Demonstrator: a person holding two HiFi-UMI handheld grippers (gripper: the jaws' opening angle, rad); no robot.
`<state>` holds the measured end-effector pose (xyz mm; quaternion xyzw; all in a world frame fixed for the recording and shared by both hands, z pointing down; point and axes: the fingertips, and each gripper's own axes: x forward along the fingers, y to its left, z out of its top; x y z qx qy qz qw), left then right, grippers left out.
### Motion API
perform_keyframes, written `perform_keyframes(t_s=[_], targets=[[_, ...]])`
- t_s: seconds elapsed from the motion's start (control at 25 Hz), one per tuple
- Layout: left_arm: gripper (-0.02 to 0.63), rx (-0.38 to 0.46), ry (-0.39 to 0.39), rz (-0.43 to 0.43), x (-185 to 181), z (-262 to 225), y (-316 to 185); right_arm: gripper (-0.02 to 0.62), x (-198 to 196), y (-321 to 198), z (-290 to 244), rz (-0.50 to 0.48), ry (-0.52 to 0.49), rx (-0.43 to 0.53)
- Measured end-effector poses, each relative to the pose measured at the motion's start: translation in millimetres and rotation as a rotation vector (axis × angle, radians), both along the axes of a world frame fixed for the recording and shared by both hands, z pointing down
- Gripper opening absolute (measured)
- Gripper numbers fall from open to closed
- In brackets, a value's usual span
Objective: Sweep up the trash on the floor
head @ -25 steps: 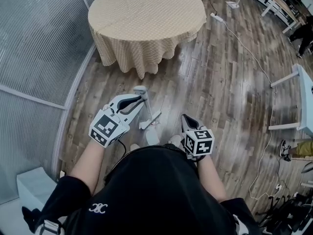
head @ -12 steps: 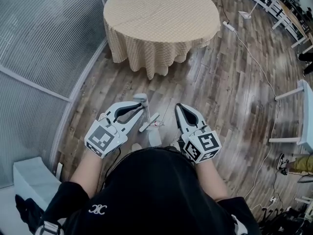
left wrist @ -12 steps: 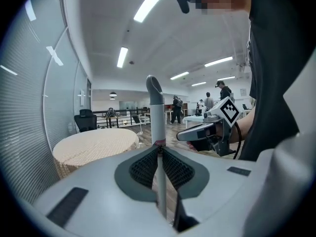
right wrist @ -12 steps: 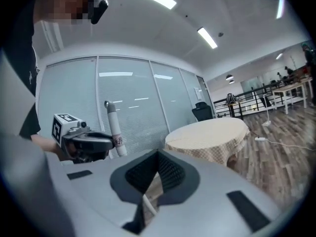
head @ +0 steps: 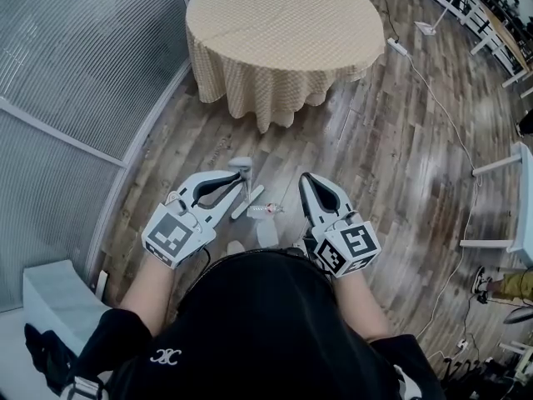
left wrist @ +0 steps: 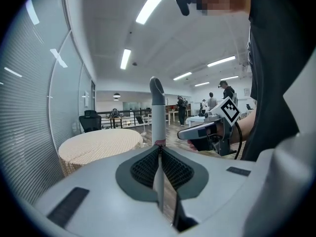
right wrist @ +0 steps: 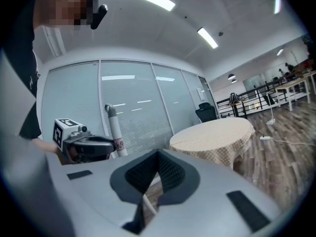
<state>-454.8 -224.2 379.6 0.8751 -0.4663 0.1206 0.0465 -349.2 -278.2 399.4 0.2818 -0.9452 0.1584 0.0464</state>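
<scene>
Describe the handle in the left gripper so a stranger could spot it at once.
Find the round table under a beige cloth; on the wooden floor between it and the person rises a slim grey handle. Unlike the small litter lying flat beside it, it stands upright with a bent top, clamped in the left gripper.

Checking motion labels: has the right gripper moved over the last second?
Yes. The white right gripper with the marker cube has moved forward, toward the round table in the tan checked cloth, narrowing the floor gap to its hem.
</scene>
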Motion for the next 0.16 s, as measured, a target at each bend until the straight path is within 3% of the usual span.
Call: perform_keyframes(t_s=[0.16], targets=[[0.017,0.011,0.032,-0.018,-4.7,-5.4,1.6,0.012,-4.1,2.7,1.3,-0.01,-0.004,0.005]])
